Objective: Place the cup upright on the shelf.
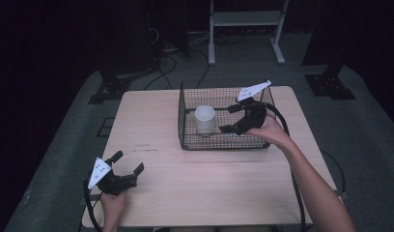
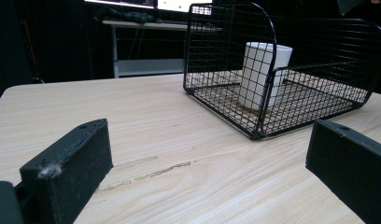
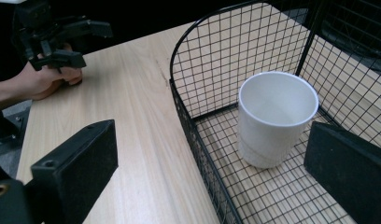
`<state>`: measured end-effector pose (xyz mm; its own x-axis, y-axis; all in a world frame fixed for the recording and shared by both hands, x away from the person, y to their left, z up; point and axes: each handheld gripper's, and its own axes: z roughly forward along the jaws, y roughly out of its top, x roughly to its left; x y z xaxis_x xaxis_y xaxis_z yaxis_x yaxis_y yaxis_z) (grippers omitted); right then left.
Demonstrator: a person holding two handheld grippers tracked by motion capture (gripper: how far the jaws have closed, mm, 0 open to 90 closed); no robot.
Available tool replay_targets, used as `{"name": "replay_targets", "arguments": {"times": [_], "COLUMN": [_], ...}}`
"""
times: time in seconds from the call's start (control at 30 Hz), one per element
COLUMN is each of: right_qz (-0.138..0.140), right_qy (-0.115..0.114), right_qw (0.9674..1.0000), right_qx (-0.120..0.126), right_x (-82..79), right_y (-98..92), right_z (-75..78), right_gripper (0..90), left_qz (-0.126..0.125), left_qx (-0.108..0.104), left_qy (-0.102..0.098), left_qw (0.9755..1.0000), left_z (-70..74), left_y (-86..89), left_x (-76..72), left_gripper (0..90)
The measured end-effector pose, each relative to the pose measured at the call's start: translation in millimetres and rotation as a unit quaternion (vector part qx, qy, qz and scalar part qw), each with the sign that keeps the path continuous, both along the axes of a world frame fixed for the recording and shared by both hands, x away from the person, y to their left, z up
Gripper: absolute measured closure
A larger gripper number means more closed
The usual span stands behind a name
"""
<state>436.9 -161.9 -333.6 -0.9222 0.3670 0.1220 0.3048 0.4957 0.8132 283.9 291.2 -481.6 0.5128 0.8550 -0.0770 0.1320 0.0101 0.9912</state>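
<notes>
A white cup [image 1: 204, 119] stands upright inside a black wire basket [image 1: 185, 140] on the right half of the wooden table [image 1: 147, 116]. My right gripper [image 1: 228, 119] hangs open over the basket, just right of the cup, gripping nothing. In the right gripper view the cup [image 3: 272, 116] sits ahead between the spread jaws, with the basket wall [image 3: 202, 70] in front. My left gripper [image 1: 129, 161] rests open near the table's front left corner, far from the basket. Its view looks at the basket [image 2: 263, 116] and the cup [image 2: 261, 74] across bare wood.
A white metal frame [image 1: 246, 19] stands on the floor beyond the table, with cables [image 1: 166, 63] and black stand bases [image 1: 330, 82] nearby. The left gripper [image 3: 88, 44] and its hand appear far off in the right gripper view. Bare wood spreads left of the basket.
</notes>
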Motion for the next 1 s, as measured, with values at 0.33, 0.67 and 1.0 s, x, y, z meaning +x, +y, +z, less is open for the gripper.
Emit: {"name": "replay_targets", "arguments": {"times": [0.33,0.67,1.0], "right_qz": [0.010,0.010,0.000], "right_qy": [-0.001,0.005,0.013], "right_qw": [0.9999,0.9999,0.9998], "right_qx": [-0.001,0.004,0.017], "right_x": [-16.6,-28.8,-39.8], "right_y": [-8.2,-20.2,-39.8], "right_z": [-2.6,-15.3,-28.1], "right_gripper": [2.1,2.2,2.2], "left_qz": [0.000,0.000,0.000], "left_qx": [0.002,0.004,0.004], "left_qy": [0.000,0.001,0.001], "left_qw": [1.0000,1.0000,1.0000], "left_z": [0.1,0.1,0.1], "left_y": [-0.2,-0.4,-0.5], "left_x": [-0.1,-0.1,-0.2], "left_gripper": [0.0,0.0,0.0]}}
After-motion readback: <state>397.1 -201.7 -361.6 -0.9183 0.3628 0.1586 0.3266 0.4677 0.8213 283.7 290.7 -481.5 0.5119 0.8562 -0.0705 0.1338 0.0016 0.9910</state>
